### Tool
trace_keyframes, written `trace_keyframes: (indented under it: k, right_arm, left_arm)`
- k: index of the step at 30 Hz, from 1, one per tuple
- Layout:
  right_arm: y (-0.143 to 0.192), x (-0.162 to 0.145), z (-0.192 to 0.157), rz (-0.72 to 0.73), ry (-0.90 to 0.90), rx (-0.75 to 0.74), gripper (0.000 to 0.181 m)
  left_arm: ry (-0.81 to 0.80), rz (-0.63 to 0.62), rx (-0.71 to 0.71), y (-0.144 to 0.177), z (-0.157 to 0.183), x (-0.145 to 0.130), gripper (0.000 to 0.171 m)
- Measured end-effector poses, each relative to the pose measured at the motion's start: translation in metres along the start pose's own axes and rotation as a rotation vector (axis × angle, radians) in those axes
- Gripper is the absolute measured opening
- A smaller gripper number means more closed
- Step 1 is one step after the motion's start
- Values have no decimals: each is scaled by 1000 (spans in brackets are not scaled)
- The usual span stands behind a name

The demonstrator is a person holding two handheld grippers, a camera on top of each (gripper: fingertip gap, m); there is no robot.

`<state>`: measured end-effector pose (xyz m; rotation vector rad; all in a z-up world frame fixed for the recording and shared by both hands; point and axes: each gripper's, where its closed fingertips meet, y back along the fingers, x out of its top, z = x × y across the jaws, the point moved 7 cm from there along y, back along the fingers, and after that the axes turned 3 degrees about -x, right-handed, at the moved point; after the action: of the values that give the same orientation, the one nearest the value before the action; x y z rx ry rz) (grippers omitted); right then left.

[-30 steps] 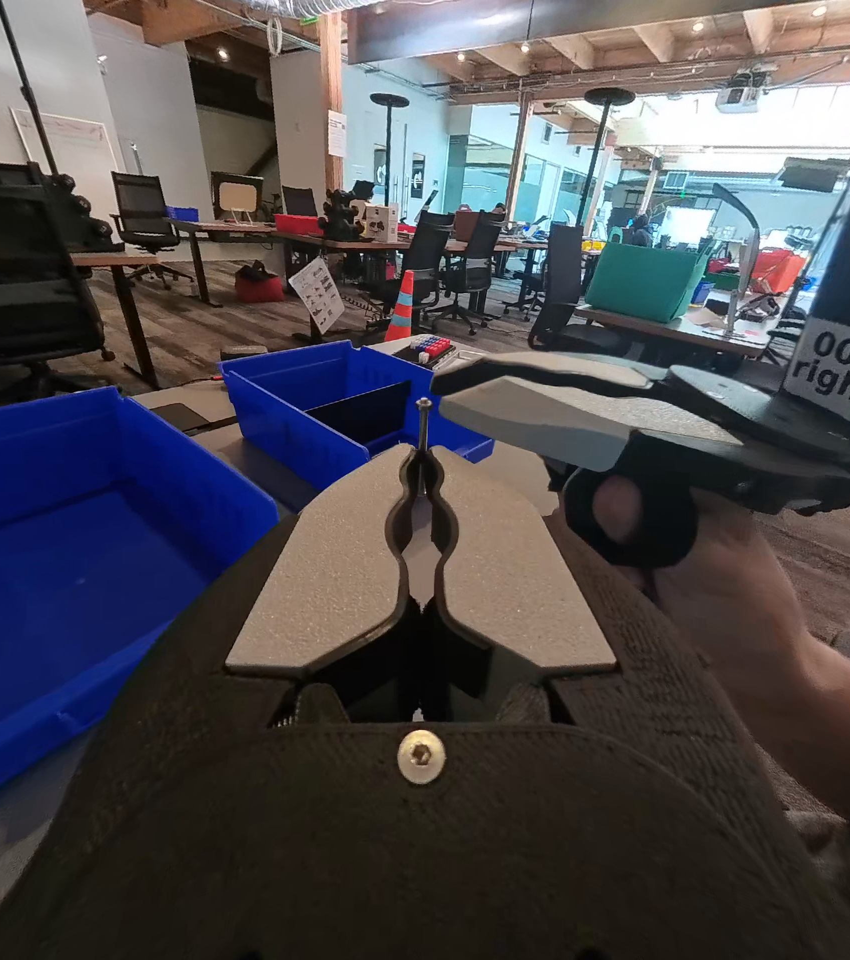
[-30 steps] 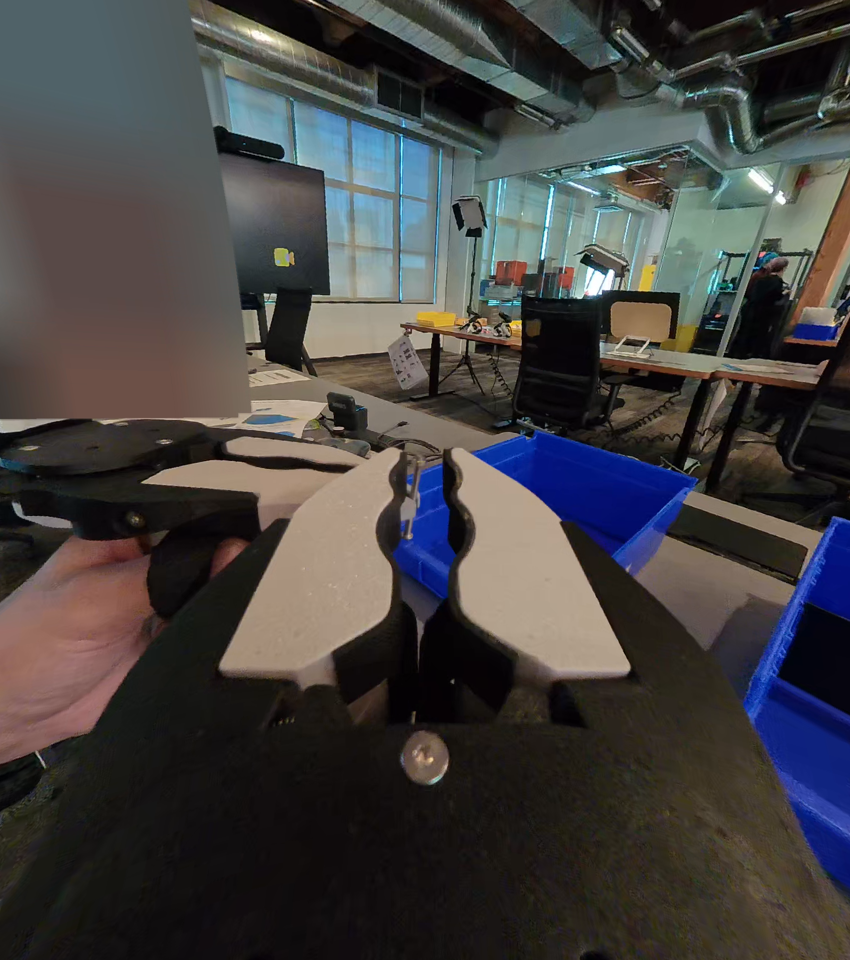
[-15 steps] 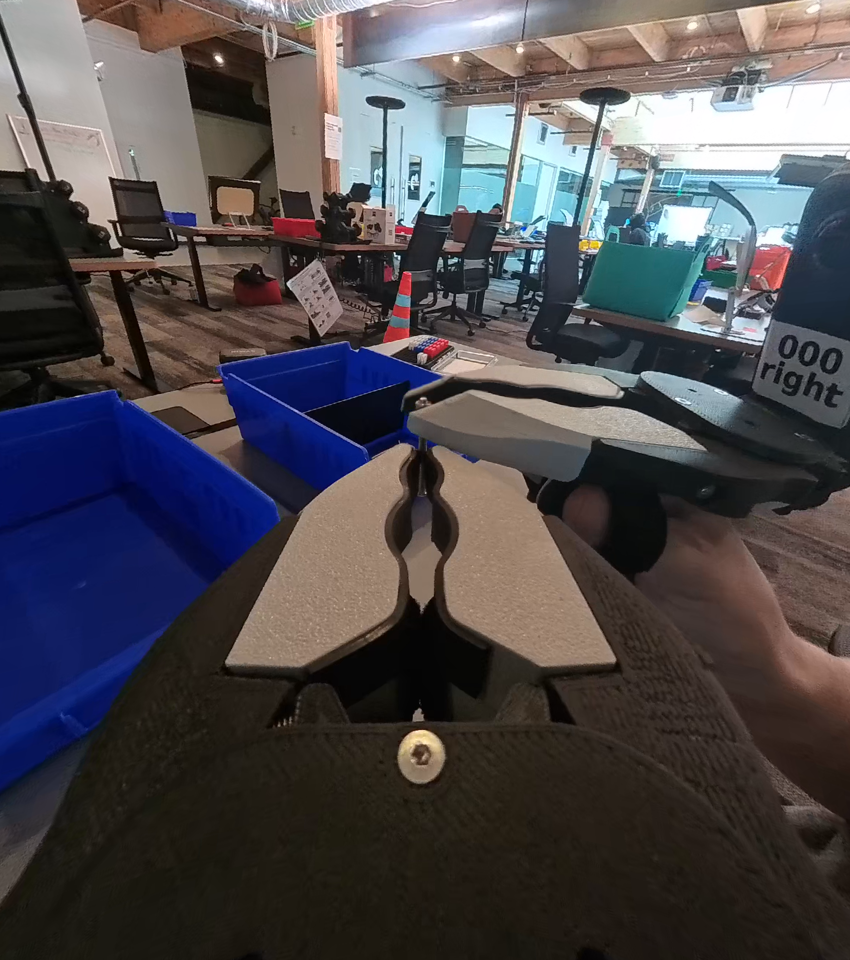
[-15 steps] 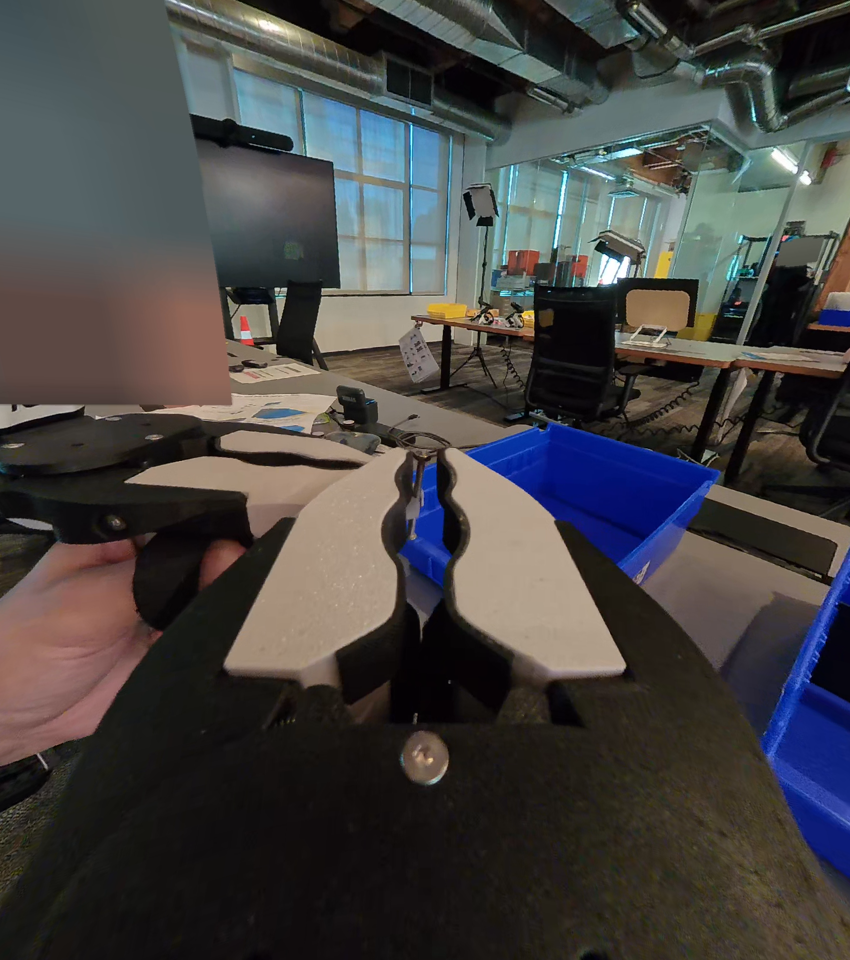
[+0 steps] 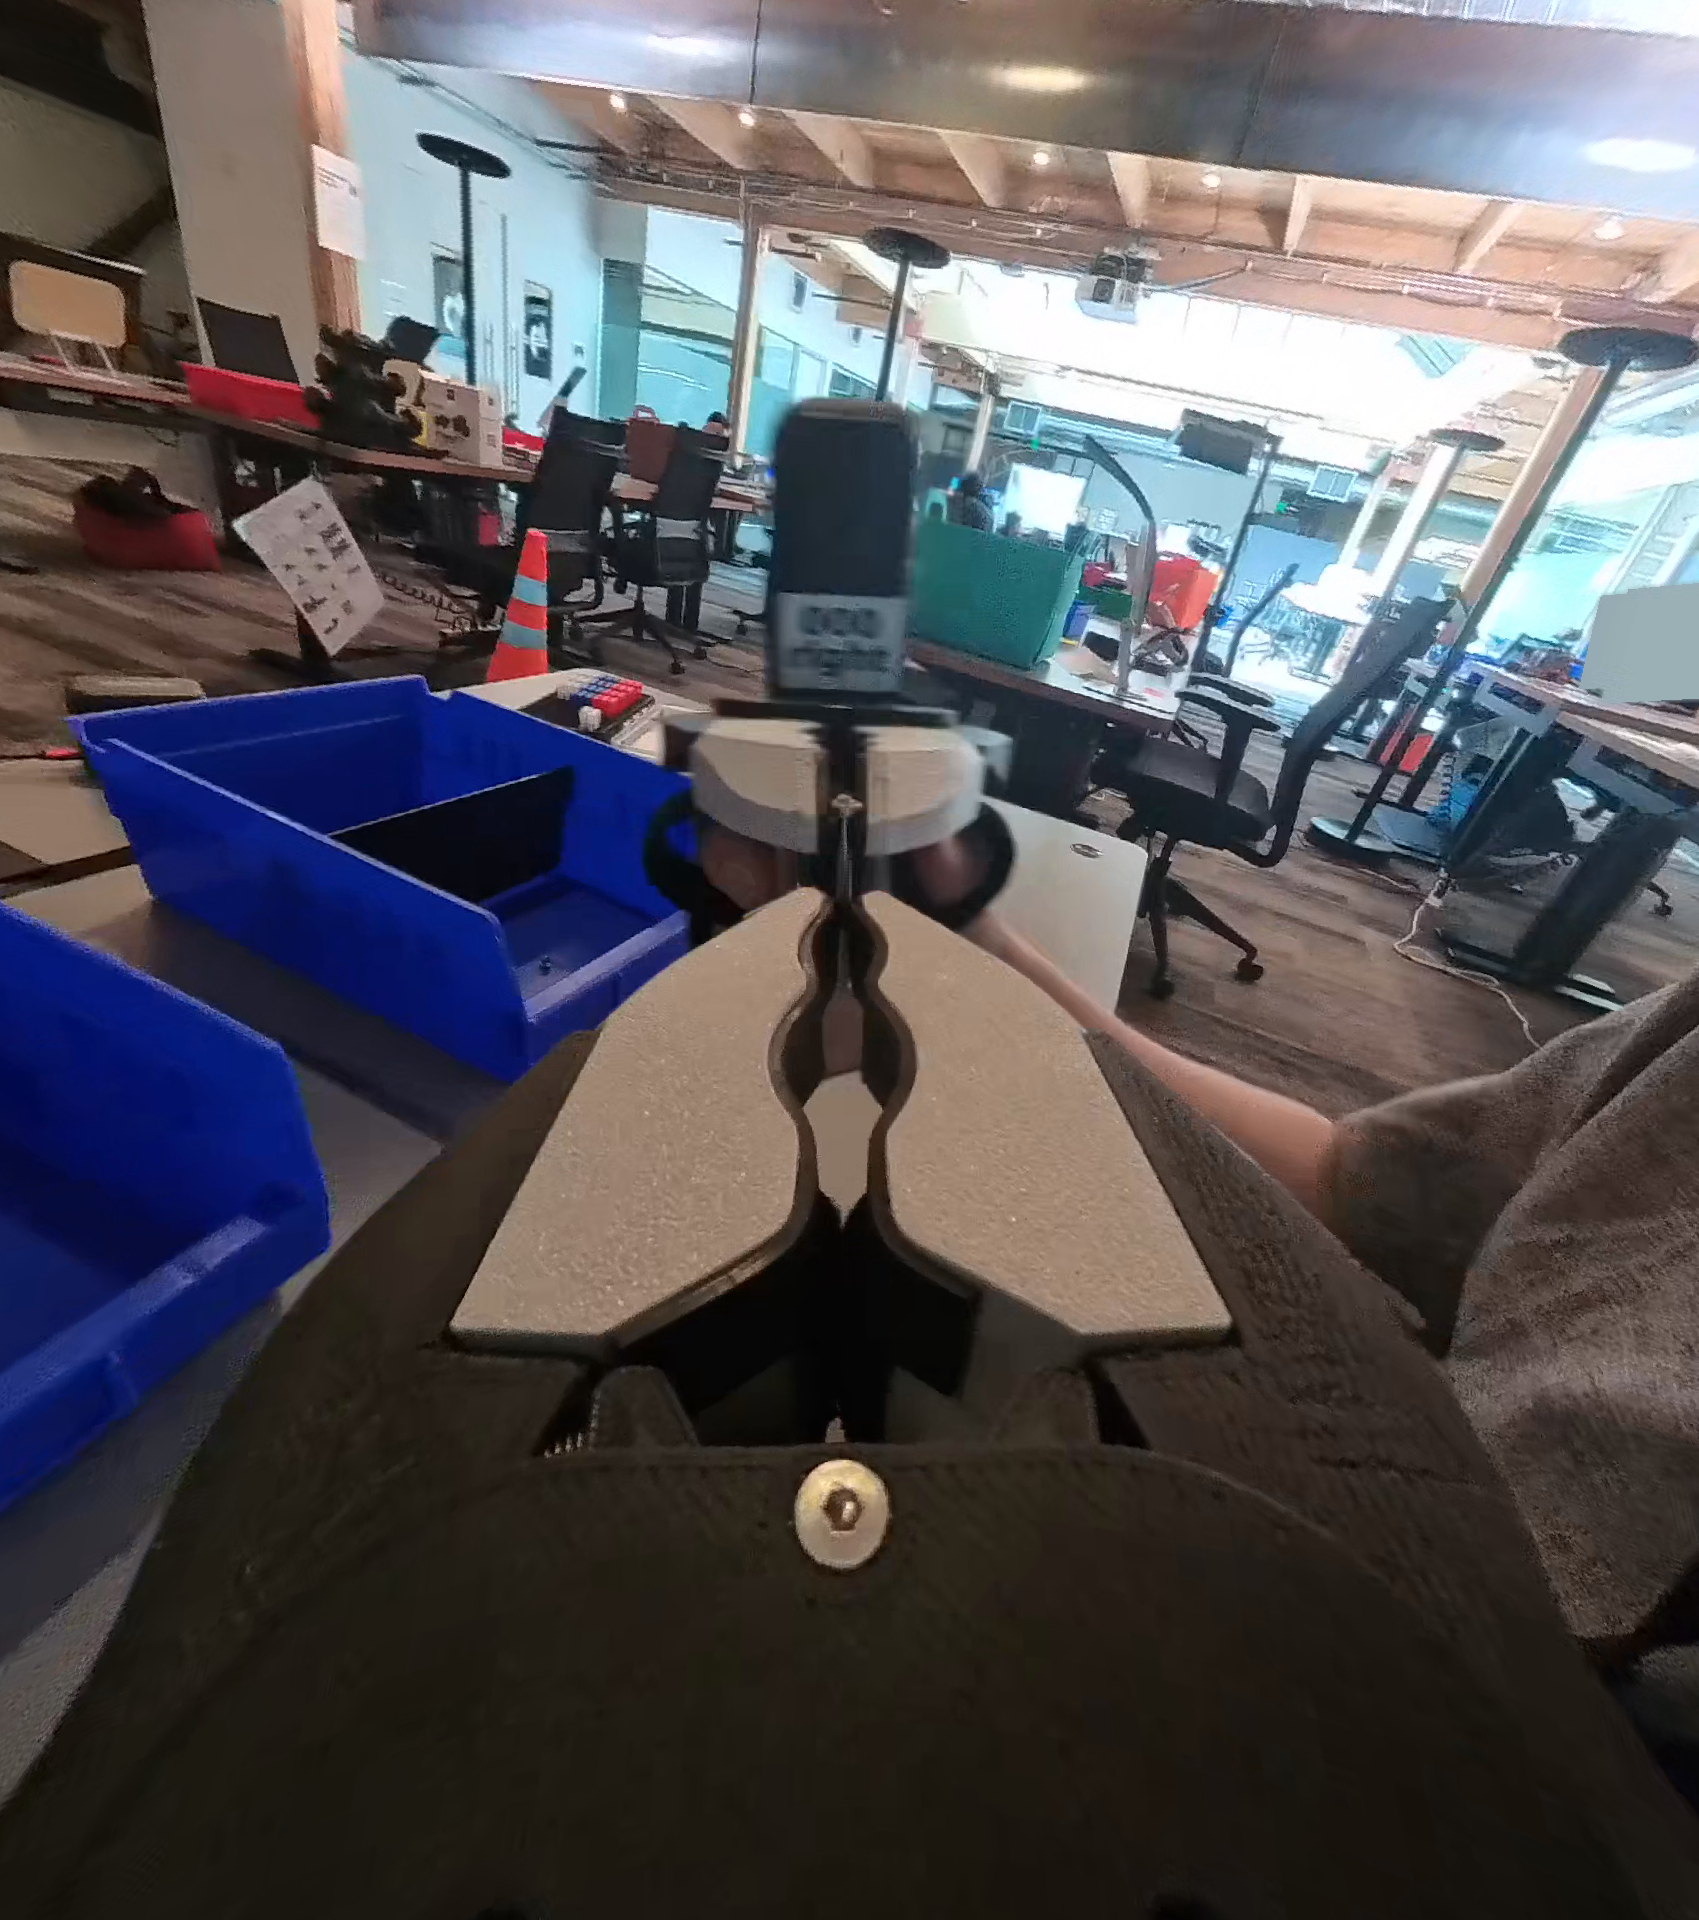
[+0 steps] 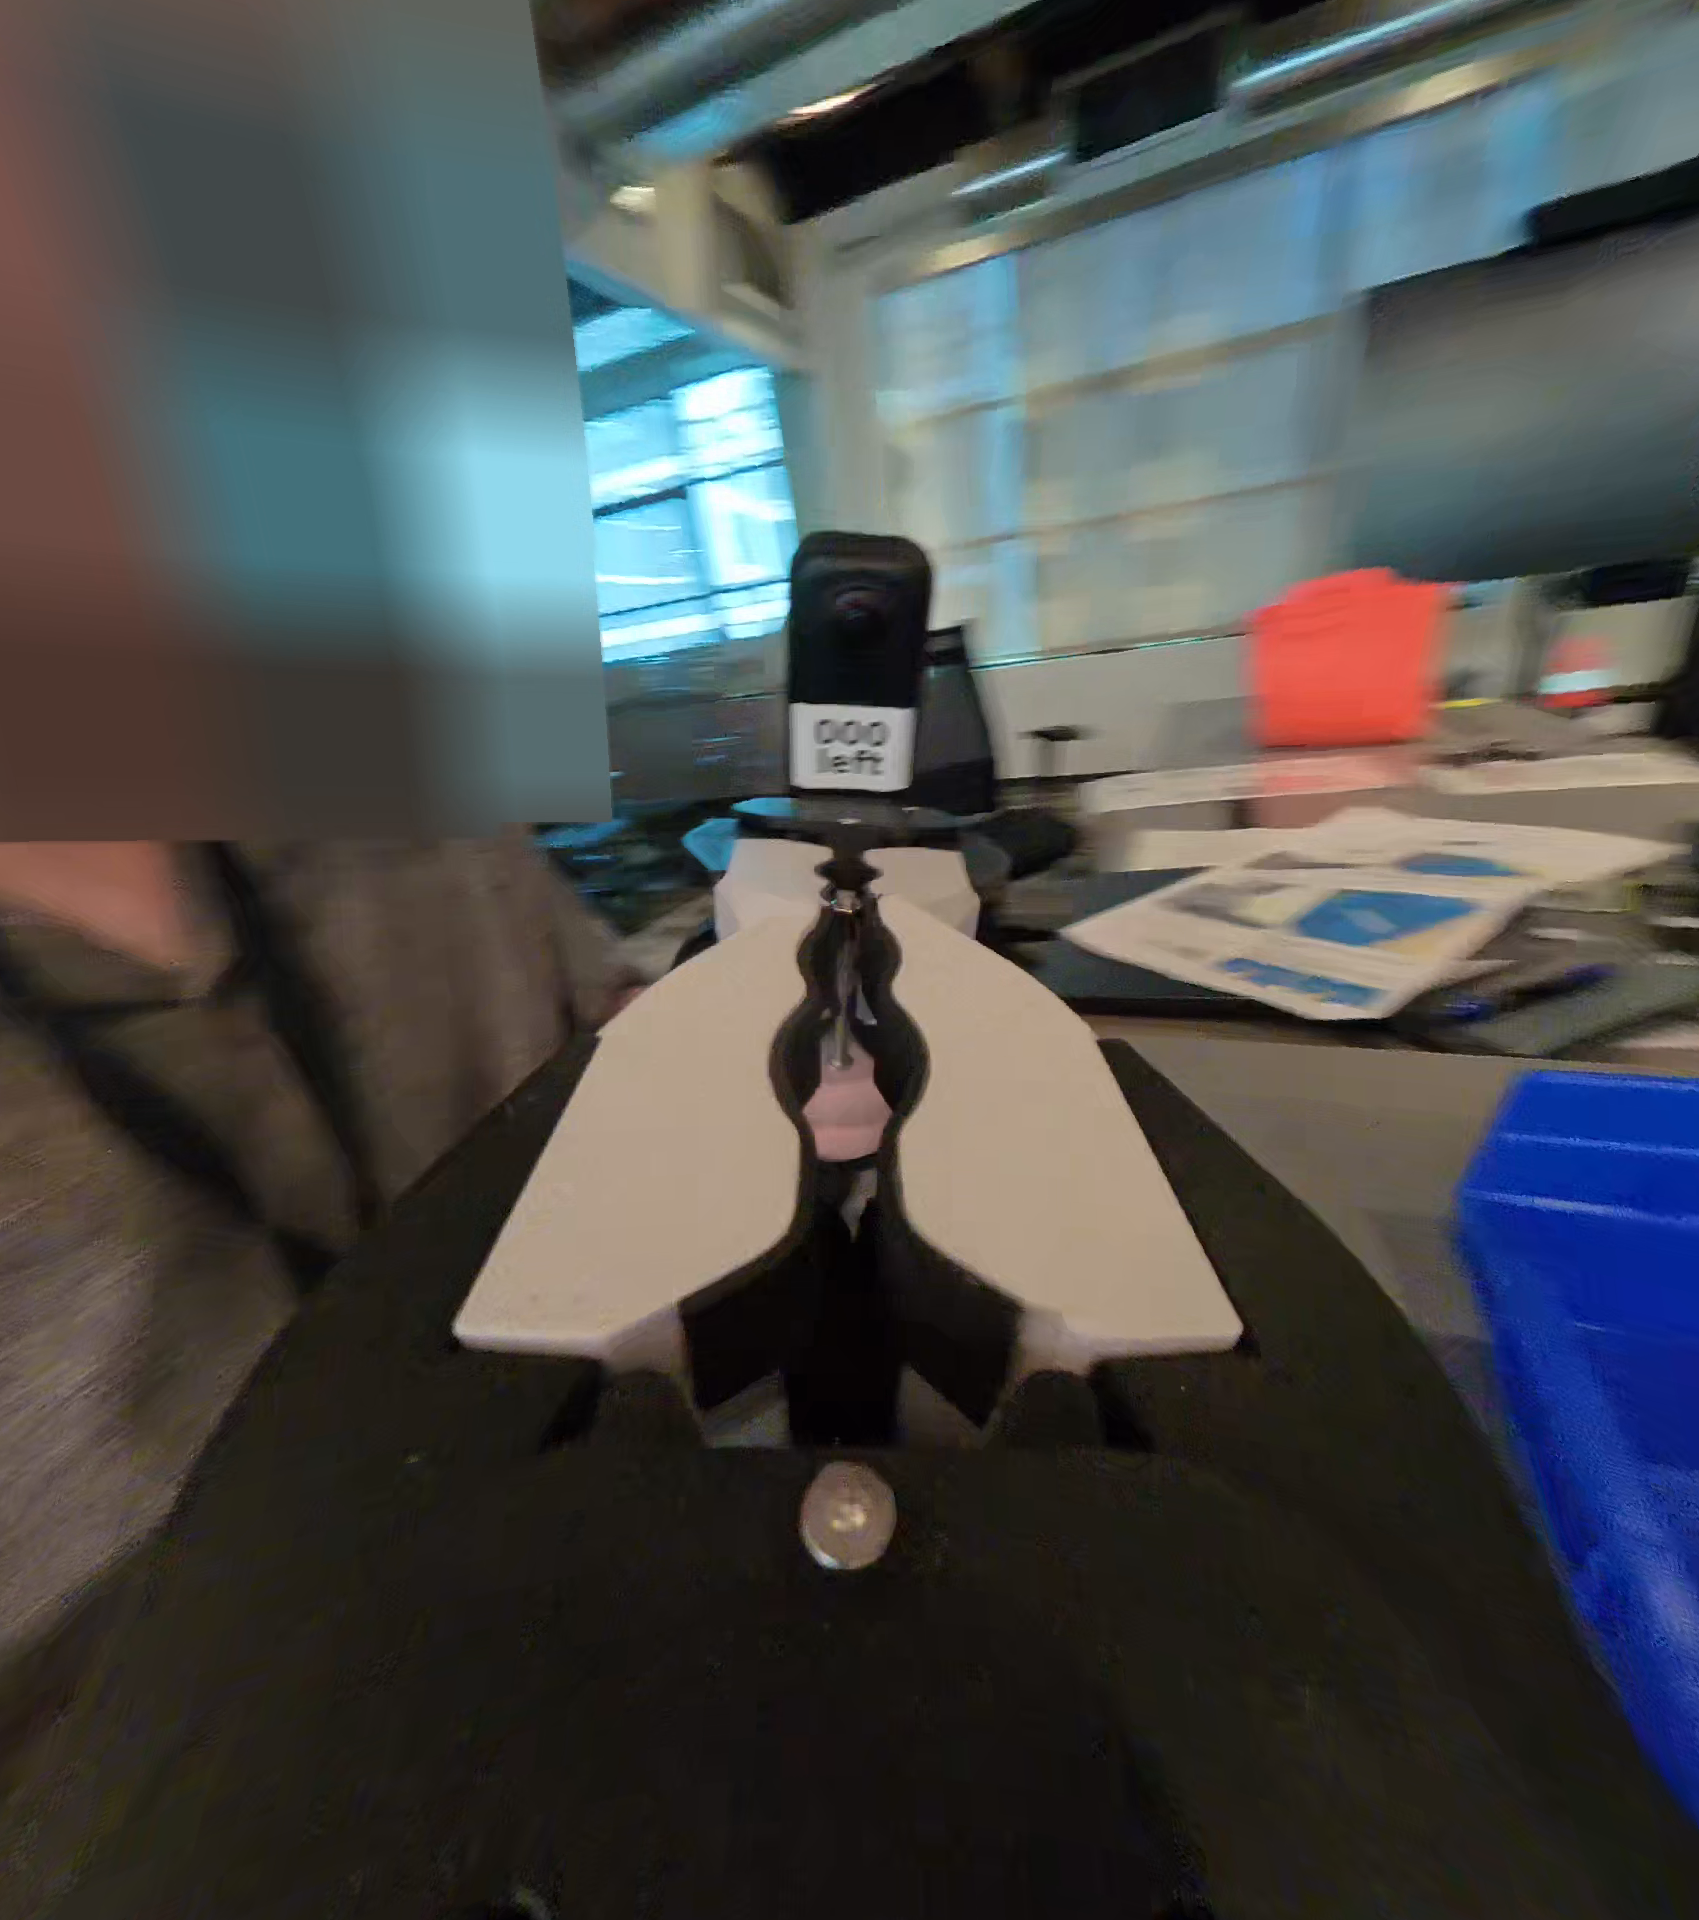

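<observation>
Item: thin metal screw (image 5: 842, 847), held in the air between two grippers that meet tip to tip.
Long axis: it continues the line of the left gripper's fingers. The head end points away from that gripper and into the tips of the one facing it.
Left gripper (image 5: 840, 914): at the screw's near end, with fingers pressed together and clamped on the shank.
Right gripper (image 6: 840, 920): at the screw's head end, facing the left one. Its fingers are drawn together at the tips around a small metal part (image 6: 841, 907), whose kind is lost to blur. A thin shank lies along the gap behind it.
Contact: the screw's head sits at the right gripper's tips. The pictures do not show whether screw and part are joined.
Divided blue bin (image 5: 388, 831): left of the screw and below it, on the grey table (image 5: 24, 821).
Second blue bin (image 5: 45, 1143): also left of the screw, nearer the camera.
Grey sleeve (image 5: 1603, 1247): right of the screw, on the person's arm.
Printed papers (image 6: 1344, 914): on the desk, well apart from the screw.
Orange cone (image 5: 525, 608): far behind the screw, on the floor.
</observation>
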<state>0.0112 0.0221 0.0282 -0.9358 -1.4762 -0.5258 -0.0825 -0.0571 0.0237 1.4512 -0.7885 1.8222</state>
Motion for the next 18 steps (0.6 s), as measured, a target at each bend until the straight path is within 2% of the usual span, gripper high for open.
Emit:
trace_keyframes:
  k: [2, 6, 9, 12, 13, 15, 18]
  right_arm:
    - [3, 0, 7, -21, -73, 236, 4]
    - [-3, -1, 13, -65, -199, 604, 4]
    - [-9, -2, 15, -95, -249, 712, 5]
    - [-7, 1, 14, -63, -219, 630, 7]
    - [-5, 3, 13, -28, -214, 578, 18]
    - [2, 7, 10, 21, -168, 439, 29]
    - [11, 10, -1, 77, -57, 99, 33]
  left_arm:
    - [-6, -14, -22, -4, 5, -1, 1]
    - [-27, -32, -57, -10, 14, -2, 2]
    - [-27, -28, -58, -11, 16, -3, 2]
    - [-29, -25, -41, -9, 14, -1, 1]
    - [-31, -25, -34, -8, 13, -1, 1]
    - [-23, -22, -28, -7, 12, -1, 1]
    - [-20, -21, -4, -7, 8, -2, 1]
